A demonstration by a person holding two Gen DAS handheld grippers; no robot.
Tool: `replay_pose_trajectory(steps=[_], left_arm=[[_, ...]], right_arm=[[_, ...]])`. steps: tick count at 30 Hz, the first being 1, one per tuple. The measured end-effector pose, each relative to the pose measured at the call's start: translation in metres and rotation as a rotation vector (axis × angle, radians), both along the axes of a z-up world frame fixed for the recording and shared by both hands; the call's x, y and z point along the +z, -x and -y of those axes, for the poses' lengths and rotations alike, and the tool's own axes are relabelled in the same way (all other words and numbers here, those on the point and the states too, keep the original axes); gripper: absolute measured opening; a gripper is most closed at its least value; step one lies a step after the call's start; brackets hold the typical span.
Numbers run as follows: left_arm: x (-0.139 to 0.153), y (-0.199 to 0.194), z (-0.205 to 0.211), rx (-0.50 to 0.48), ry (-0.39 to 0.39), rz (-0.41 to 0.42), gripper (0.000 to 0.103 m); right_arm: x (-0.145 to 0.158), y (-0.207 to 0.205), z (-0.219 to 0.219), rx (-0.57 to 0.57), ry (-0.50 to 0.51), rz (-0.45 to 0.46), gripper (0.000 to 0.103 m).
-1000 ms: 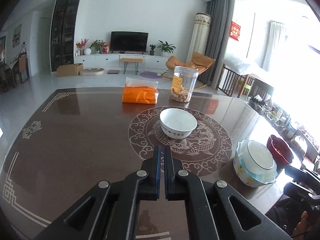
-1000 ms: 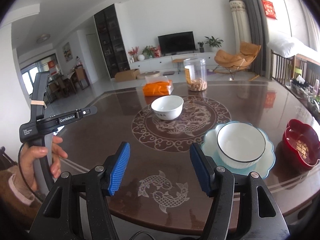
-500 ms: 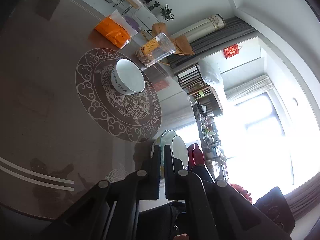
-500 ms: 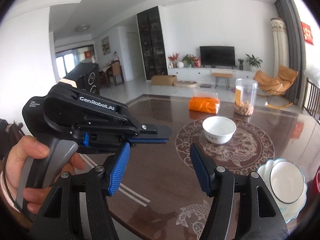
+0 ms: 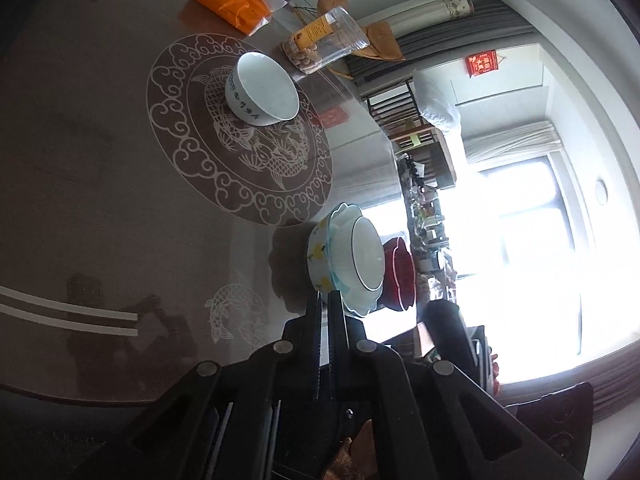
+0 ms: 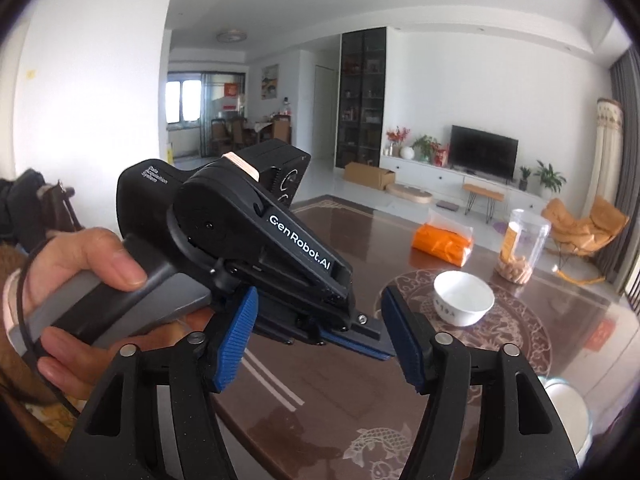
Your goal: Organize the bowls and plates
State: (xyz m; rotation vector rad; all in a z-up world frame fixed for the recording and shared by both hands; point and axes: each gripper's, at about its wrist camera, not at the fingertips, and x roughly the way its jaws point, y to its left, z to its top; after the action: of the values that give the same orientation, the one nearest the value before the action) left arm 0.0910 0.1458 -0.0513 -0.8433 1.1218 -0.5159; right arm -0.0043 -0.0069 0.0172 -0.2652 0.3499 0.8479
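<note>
A white bowl (image 5: 262, 88) stands alone on the round dragon pattern at the table's middle; it also shows in the right wrist view (image 6: 464, 298). A second white bowl (image 5: 366, 258) sits inside a scalloped pale blue dish (image 5: 326, 256) near the table edge, with a dark red dish (image 5: 400, 268) beside it. My left gripper (image 5: 327, 300) is shut and empty, rolled on its side just short of the blue dish. My right gripper (image 6: 318, 344) is open and empty, and the left tool's body (image 6: 256, 240) crosses right in front of it.
An orange tissue pack (image 5: 234, 6) and a clear plastic jar (image 5: 324, 42) of snacks stand at the far side of the brown table (image 5: 100, 160). A hand (image 6: 76, 276) holds the left tool. The table's near edge is close below both grippers.
The left gripper has rolled onto its side and swung toward the blue dish stack. The right gripper has turned left, so the left tool now fills its view.
</note>
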Motion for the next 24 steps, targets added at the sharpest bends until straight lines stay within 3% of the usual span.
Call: replay_pose_trajectory(steps=[1,4,5,6,7,8,9,10,14,15,20,22,24], left_arm=[[-0.001,0.0,0.005,-0.037,0.002,-0.017,0.002],[-0.002,0.002,0.02,-0.098,0.03,-0.042,0.002],[0.001,0.003,0.019,-0.092,0.041,-0.023,0.009],[0.004,0.003,0.017,-0.074,0.04,-0.002,0.051],[0.003,0.002,0.012,-0.033,-0.019,-0.008,0.085],[0.0,0.001,0.009,-0.008,-0.047,0.005,0.103],[-0.006,0.0,0.011,-0.013,-0.019,0.001,0.103],[-0.009,0.0,0.01,0.001,-0.017,-0.03,0.103],[0.0,-0.001,0.018,0.014,-0.173,0.063,0.103],[0.005,-0.001,0.019,0.025,-0.241,0.101,0.103],[0.038,0.0,0.024,0.13,-0.735,0.278,0.103],[0.043,-0.001,0.024,0.174,-0.893,0.313,0.103],[0.044,-0.002,0.022,0.206,-1.003,0.341,0.103]], right_arm=[[-0.001,0.001,-0.002,-0.016,0.026,0.036,0.08],[-0.007,0.005,-0.01,-0.101,0.127,0.165,0.082],[-0.007,0.004,-0.01,-0.134,0.142,0.19,0.084],[-0.006,0.005,-0.009,-0.152,0.146,0.208,0.084],[-0.005,0.007,-0.009,-0.204,0.163,0.251,0.084],[-0.003,0.009,-0.008,-0.292,0.187,0.312,0.084],[0.004,0.008,-0.003,-0.357,0.177,0.344,0.087],[0.008,0.003,-0.001,-0.356,0.189,0.312,0.091],[0.003,0.008,-0.007,-0.367,0.262,0.369,0.092],[0.003,0.006,-0.004,-0.362,0.252,0.347,0.092],[-0.01,-0.007,0.002,-0.316,0.245,0.181,0.092],[-0.018,-0.006,0.007,-0.319,0.262,0.144,0.092],[-0.021,-0.007,0.015,-0.329,0.244,0.091,0.092]])
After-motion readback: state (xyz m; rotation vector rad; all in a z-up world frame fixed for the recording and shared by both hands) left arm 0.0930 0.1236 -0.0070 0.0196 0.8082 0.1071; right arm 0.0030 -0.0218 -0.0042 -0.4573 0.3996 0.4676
